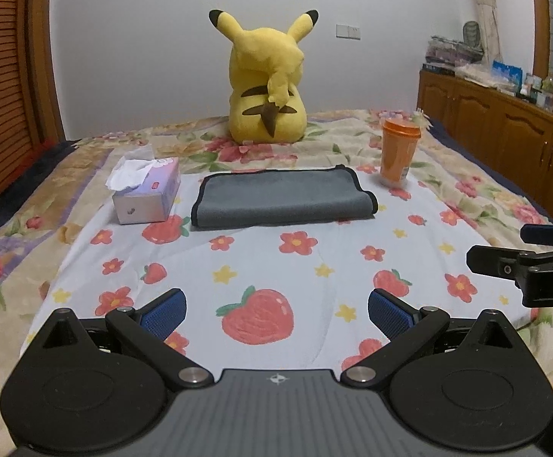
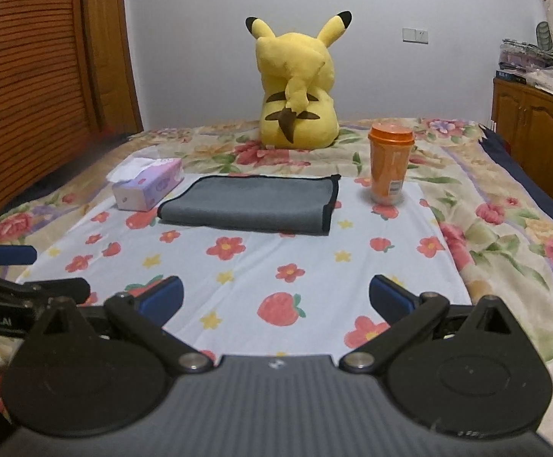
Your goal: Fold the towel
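Observation:
A grey towel with black trim (image 1: 282, 198) lies folded flat on the strawberry-print sheet (image 1: 269, 266), in the middle distance; it also shows in the right wrist view (image 2: 253, 205). My left gripper (image 1: 276, 314) is open and empty, well short of the towel, over the sheet. My right gripper (image 2: 275, 299) is open and empty, also well back from the towel. The right gripper's fingers (image 1: 505, 262) show at the right edge of the left wrist view, and the left gripper's fingers (image 2: 29, 289) show at the left edge of the right wrist view.
A tissue box (image 1: 149, 194) sits just left of the towel and an orange lidded cup (image 1: 398, 152) just right of it. A yellow plush toy (image 1: 267, 87) sits behind, near the wall. A wooden cabinet (image 1: 505, 129) runs along the right of the bed.

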Available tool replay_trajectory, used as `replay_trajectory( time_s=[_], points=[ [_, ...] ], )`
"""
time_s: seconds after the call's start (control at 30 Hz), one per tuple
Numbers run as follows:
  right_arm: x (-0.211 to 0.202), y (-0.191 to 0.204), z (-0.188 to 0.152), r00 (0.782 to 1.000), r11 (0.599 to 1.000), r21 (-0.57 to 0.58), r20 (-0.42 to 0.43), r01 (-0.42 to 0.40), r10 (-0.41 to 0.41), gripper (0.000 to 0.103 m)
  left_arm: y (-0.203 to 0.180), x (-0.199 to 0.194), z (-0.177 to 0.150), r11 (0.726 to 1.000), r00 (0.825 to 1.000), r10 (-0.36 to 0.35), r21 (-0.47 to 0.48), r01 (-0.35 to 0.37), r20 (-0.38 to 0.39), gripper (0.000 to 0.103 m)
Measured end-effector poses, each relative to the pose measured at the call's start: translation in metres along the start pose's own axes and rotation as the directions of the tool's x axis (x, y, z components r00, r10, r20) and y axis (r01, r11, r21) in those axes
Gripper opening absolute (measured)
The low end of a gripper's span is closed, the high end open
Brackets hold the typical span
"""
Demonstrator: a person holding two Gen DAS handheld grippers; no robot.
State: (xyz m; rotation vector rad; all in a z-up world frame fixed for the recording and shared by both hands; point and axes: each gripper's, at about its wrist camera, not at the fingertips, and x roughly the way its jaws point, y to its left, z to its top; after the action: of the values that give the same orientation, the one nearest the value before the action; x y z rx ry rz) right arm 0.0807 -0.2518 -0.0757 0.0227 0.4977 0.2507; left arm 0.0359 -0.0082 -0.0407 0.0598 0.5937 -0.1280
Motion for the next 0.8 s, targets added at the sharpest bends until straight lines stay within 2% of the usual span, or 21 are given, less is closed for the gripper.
replay_trajectory(
  time_s=[0.8],
  points=[
    [-0.018,-0.004,0.002,0.994,0.999,0.011,0.109,0.030,-0.031,0.103,0.005,-0.025,0.002,0.999,0.991,0.033,-0.002,-0.033,0.132,0.103]
  ],
)
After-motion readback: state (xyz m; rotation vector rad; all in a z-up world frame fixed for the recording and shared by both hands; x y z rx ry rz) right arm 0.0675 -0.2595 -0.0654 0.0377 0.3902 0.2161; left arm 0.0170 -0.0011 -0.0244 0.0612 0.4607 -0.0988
